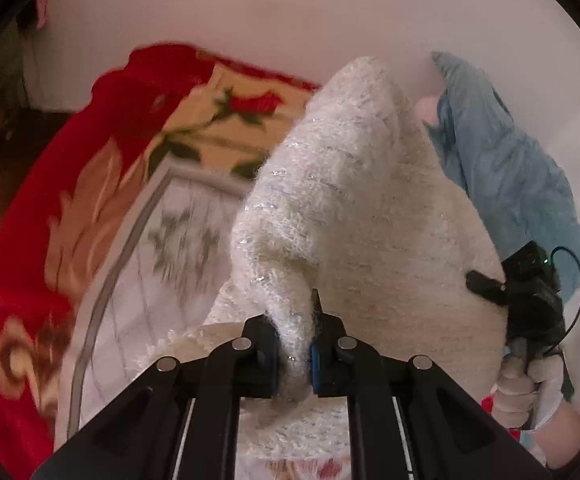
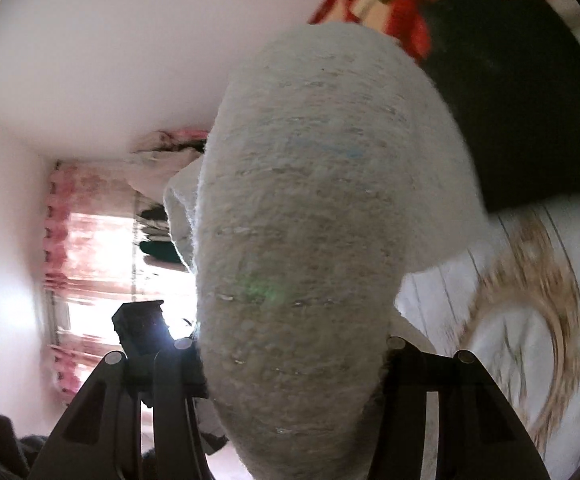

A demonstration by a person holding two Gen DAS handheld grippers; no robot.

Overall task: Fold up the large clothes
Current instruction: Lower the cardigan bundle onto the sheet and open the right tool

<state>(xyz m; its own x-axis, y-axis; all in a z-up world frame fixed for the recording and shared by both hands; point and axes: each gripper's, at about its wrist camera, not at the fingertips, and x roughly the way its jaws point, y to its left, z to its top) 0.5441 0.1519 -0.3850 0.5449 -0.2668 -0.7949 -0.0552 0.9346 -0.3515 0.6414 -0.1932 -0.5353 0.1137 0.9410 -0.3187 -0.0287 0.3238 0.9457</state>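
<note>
Left wrist view: the left gripper [image 1: 293, 354] has its jaws pressed together on a bunched fold of the white fuzzy sweater [image 1: 345, 200]. The blue pads [image 1: 314, 364] bear on the knit from both sides. The sweater hangs raised in front of the camera, above the bed cover [image 1: 50, 208], which is red with a rose pattern and a pale quilted centre. To the right, a gloved hand [image 1: 523, 388] holds the right gripper [image 1: 489, 286]; one of its fingers lies against the sweater's edge. A light blue garment [image 1: 505, 168] hangs behind the sweater against the white wall [image 1: 290, 8].

Right wrist view: the sweater [image 2: 301, 220] fills the centre of the frame as a thick roll passing between the right gripper's [image 2: 293, 344] fingers. The jaws stand part-way apart with the knit filling the gap; the fabric hides the pads, so a firm pinch is probable, not confirmed. A pink curtain [image 2: 78, 240] covers a bright window at left. A dark cloth [image 2: 521, 112] lies on the bed cover [image 2: 529, 300] at right.
</note>
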